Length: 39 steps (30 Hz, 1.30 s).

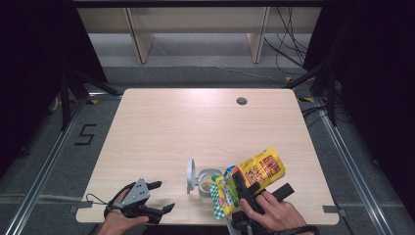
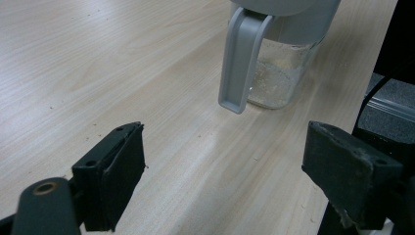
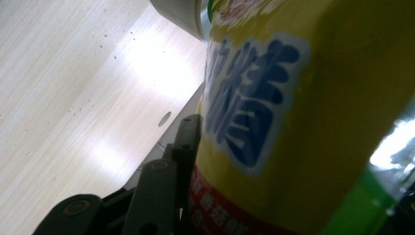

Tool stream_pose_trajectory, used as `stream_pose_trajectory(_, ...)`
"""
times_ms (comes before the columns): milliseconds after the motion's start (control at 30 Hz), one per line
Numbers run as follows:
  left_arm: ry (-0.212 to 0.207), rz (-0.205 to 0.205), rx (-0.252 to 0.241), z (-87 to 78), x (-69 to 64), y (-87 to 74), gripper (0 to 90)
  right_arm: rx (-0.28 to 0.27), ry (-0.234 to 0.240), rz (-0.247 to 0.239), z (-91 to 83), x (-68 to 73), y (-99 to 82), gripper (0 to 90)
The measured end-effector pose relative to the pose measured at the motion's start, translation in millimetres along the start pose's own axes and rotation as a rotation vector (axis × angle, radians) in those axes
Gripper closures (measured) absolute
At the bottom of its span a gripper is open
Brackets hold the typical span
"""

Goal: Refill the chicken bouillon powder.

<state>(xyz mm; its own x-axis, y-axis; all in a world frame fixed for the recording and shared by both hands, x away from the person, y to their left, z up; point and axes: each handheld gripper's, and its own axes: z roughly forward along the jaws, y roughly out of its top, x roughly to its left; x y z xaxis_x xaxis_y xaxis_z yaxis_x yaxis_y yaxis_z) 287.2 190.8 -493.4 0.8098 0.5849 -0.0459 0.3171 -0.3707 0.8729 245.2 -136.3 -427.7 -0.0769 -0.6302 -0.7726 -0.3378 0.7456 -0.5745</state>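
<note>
High view: the yellow pouch (image 1: 252, 178) is tilted near the surface's (image 1: 195, 127) near edge, right of centre, its lower end over the open jar (image 1: 208, 182), clamped in the right gripper (image 1: 244, 188). The left gripper (image 1: 159, 196) rests at the near-left corner, jaws apart and empty. Left gripper view: the jar (image 2: 281, 73), grainy contents inside, stands ahead of the spread jaws. Right gripper view: the pouch (image 3: 303, 122) is pressed against the jaw.

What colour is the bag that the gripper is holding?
Mostly yellow, with blue writing and red and green parts. The bag shows best in the high view.
</note>
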Motion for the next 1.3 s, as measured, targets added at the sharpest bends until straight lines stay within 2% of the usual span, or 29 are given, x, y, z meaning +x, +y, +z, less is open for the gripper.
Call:
stream_pose_trajectory(33, -0.001, 0.0, 0.001, 0.0, 0.0, 0.0, 15.2, -0.005, 0.02, -0.009, 0.0, -0.6, -0.3, 65.2)
stream_pose_trajectory(133, 0.002, 0.0, -0.001, -0.1, -0.2, 0.1, 15.2, -0.007, 0.0, -0.012, -0.8, -0.7, -0.1, 65.4)
stream_pose_trajectory(233, 0.01, 0.011, 0.008, -0.4, 0.4, 0.1, 15.2, -0.013, 0.016, -0.014, -0.2, -0.1, -0.4, 66.2)
stream_pose_trajectory(267, 0.002, 0.01, 0.001, 0.0, 0.1, 0.2, 15.2, -0.009, 0.003, -0.007, -0.3, 0.5, -0.6, 66.2)
stream_pose_trajectory(300, 0.005, 0.002, 0.002, -0.2, -0.3, 0.1, 15.2, -0.013, 0.021, -0.005, 0.2, 0.1, -0.7, 66.2)
stream_pose_trajectory(467, -0.003, -0.011, -0.01, 0.7, -0.7, -0.2, 15.2, -0.016, 0.019, -0.003, 0.8, 1.5, -1.1, 66.2)
stream_pose_trajectory(500, 0.008, 0.006, 0.004, -0.3, 0.2, 0.1, 15.2, -0.016, 0.017, -0.004, 0.7, 1.4, -1.2, 66.2)
stream_pose_trajectory(533, 0.002, 0.003, 0.001, -0.1, -0.3, 0.1, 15.2, -0.009, 0.003, 0.001, 0.0, 1.5, -1.6, 66.3)
stream_pose_trajectory(567, -0.003, 0.03, -0.001, 0.0, 1.5, 0.6, 15.2, -0.012, 0.013, 0.003, -0.2, 0.9, -1.8, 66.3)
stream_pose_trajectory(600, -0.003, 0.03, -0.001, 0.0, 1.5, 0.6, 15.2, -0.012, 0.013, 0.003, -0.2, 0.9, -1.8, 66.3)
stream_pose_trajectory(633, 0.01, 0.01, 0.008, -0.4, 0.5, 0.2, 15.2, -0.01, -0.001, -0.007, -0.5, 0.5, -1.8, 66.3)
stream_pose_trajectory(700, 0.003, 0.001, 0.001, -0.1, -0.1, 0.0, 15.2, -0.016, 0.013, -0.015, -0.6, -0.3, -2.0, 66.3)
stream_pose_trajectory(933, 0.003, 0.002, 0.002, 0.0, -0.1, -0.1, 15.2, -0.016, 0.016, -0.023, -1.7, -0.9, -2.1, 66.3)
stream_pose_trajectory(967, 0.002, 0.0, 0.001, -0.1, -0.3, 0.0, 15.2, -0.012, 0.003, -0.027, -1.9, -0.3, -1.8, 66.3)
stream_pose_trajectory(1000, 0.001, -0.001, -0.001, 0.0, -0.3, -0.1, 15.2, -0.02, 0.018, -0.033, -1.6, -0.3, -2.0, 66.5)
stream_pose_trajectory(1033, 0.002, 0.001, 0.0, 0.0, -0.1, 0.0, 15.2, -0.02, 0.003, -0.056, -2.1, -1.5, -2.2, 66.7)
stream_pose_trajectory(1067, 0.002, 0.0, 0.001, -0.1, -0.1, 0.0, 15.2, -0.015, 0.013, -0.041, -2.9, -1.1, -2.4, 66.6)
stream_pose_trajectory(1300, 0.009, 0.006, 0.005, -0.2, 0.0, 0.1, 15.2, -0.015, 0.002, -0.049, -2.8, 0.1, -3.6, 66.7)
